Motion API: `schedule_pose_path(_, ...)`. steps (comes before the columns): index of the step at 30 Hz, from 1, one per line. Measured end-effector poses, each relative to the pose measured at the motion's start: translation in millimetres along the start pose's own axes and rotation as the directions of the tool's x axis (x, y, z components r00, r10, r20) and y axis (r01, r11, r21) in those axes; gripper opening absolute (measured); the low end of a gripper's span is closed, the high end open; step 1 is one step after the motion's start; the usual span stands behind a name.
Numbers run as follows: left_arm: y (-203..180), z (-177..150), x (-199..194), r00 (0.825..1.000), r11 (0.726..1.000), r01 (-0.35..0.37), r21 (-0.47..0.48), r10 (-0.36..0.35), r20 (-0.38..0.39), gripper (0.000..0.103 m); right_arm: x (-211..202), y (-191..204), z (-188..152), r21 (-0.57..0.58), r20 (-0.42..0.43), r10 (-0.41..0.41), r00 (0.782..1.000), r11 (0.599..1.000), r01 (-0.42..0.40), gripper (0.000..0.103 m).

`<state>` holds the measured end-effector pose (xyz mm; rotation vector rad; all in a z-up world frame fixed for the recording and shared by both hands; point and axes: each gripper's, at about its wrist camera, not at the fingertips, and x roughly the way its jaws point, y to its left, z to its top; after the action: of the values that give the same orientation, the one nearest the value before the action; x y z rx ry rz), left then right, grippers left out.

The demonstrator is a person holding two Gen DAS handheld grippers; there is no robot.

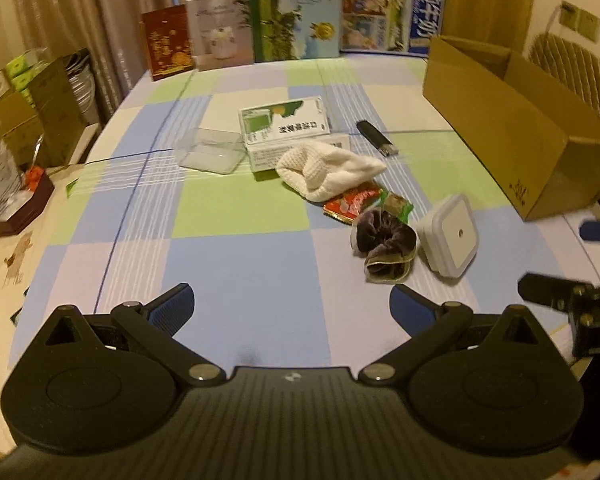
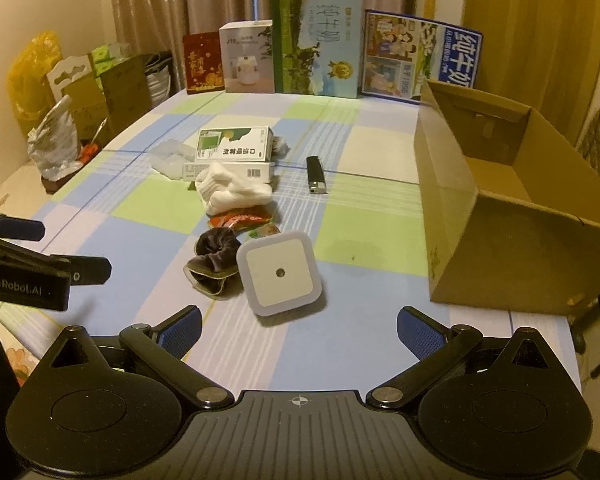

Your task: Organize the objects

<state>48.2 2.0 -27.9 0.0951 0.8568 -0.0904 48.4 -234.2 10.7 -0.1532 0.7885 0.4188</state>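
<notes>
Stock check, tabletop, task just starting by our reading.

1. Cardboard box (image 2: 500, 216), open top, at 2 o'clock in the right wrist view. What we see of its inside is bare; nothing packed yet, as far as visible.
2. Night light (image 2: 278, 276), white square, at 12 o'clock just ahead of our right gripper (image 2: 299, 330). Not touched.
3. Scrunchie (image 2: 214, 256), dark velvet, touching the light's 9 o'clock side.
4. Snack packets (image 2: 242, 220), red and green, behind the scrunchie, partly under item 5.
5. White sock (image 2: 232, 192), bunched, leaning on the packets.
6. Two cartons (image 2: 236, 152), stacked, at 11 o'clock; clear plastic case (image 1: 212, 154) just beside them at 9 o'clock.
7. Lighter (image 2: 315, 174), black, apart from the pile, at 1 o'clock.

Tools: right gripper spread wide, nothing in it. Left gripper (image 1: 291, 306) likewise spread, empty, hovering over bare cloth w/ the pile at its 1 o'clock.

Done: nil seen. Left: approx. all items above, presumably into the box. We'd judge the light the first pick, being nearest.
</notes>
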Motion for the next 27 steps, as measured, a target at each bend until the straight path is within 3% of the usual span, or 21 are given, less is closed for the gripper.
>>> schedule_pose_path(7,1,5,28,1.000,0.998,0.020,0.051,-0.019,-0.007,0.102,34,-2,8,-0.067,-0.023,0.034,0.999,0.997,-0.035,0.100)
schedule_pose_path(9,2,9,37,0.999,0.998,0.036,0.053,-0.035,-0.024,0.102,47,-3,9,-0.080,-0.049,0.065,0.997,0.994,-0.068,0.087)
schedule_pose_path(19,-4,19,68,0.994,0.989,0.104,0.103,-0.100,-0.049,0.102,96,-9,15,-0.132,-0.107,0.102,0.989,0.984,-0.116,0.076)
schedule_pose_path(21,-7,20,74,0.991,0.985,0.127,0.119,-0.121,-0.053,0.100,100,-10,16,-0.141,-0.113,0.122,0.986,0.980,-0.138,0.063)
schedule_pose_path(27,-23,24,87,0.983,0.968,0.184,0.172,-0.179,-0.049,0.090,95,-21,16,-0.121,-0.104,0.071,0.992,0.989,-0.084,0.062)
